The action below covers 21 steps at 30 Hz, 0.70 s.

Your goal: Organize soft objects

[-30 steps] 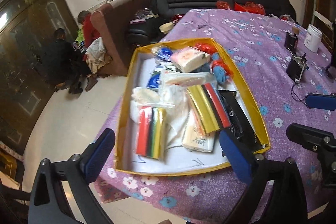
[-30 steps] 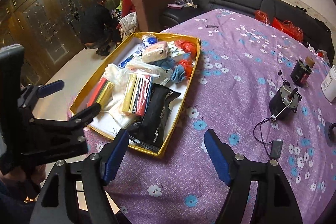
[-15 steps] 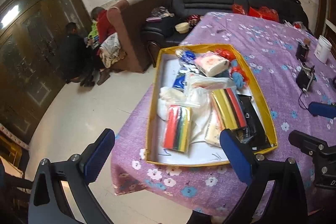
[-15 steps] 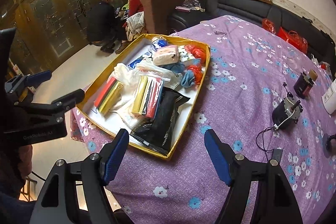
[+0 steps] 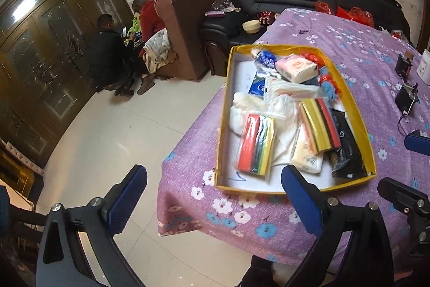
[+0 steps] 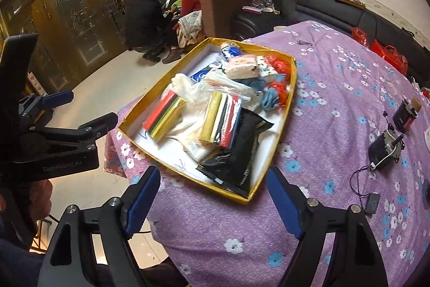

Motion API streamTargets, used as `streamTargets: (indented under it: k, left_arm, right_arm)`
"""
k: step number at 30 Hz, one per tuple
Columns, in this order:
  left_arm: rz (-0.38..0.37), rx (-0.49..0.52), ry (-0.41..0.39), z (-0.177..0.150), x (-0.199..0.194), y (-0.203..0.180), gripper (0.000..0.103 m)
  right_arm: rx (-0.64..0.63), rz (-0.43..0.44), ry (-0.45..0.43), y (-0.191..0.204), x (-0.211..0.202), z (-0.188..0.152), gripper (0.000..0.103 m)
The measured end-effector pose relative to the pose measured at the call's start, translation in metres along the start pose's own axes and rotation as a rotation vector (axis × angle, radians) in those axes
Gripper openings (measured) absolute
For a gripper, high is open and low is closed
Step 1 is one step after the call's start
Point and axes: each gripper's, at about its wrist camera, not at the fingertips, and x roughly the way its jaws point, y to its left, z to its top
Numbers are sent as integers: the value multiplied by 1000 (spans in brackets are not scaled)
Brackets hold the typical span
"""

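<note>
Both my grippers, left (image 5: 215, 202) and right (image 6: 212, 201), hang spread and empty. The yellow tray (image 6: 279, 149) of soft packets lies ahead, lengthwise away from me, nearer my right.

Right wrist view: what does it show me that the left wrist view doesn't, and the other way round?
Only the right wrist view shows the small motor with its black wire, the flat black adapter and the whole left claw, open. Only the left wrist view shows the white tub at the far table edge and the beige bowl by the sofa. Both show the yellow tray of packets on the purple floral cloth, the rainbow packet, the black pouch, and each view's own open claw, empty.
</note>
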Motion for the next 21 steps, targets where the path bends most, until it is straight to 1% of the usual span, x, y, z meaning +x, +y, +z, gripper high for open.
streamTargets:
  k: [8, 21]
  left_arm:
    - [-5, -23, 36, -6, 9, 13, 100]
    - [6, -59, 69, -13, 15, 27, 100]
  right_arm:
    - [3, 5, 14, 6, 7, 1, 85]
    - [-3, 14, 28, 11, 15, 1, 85]
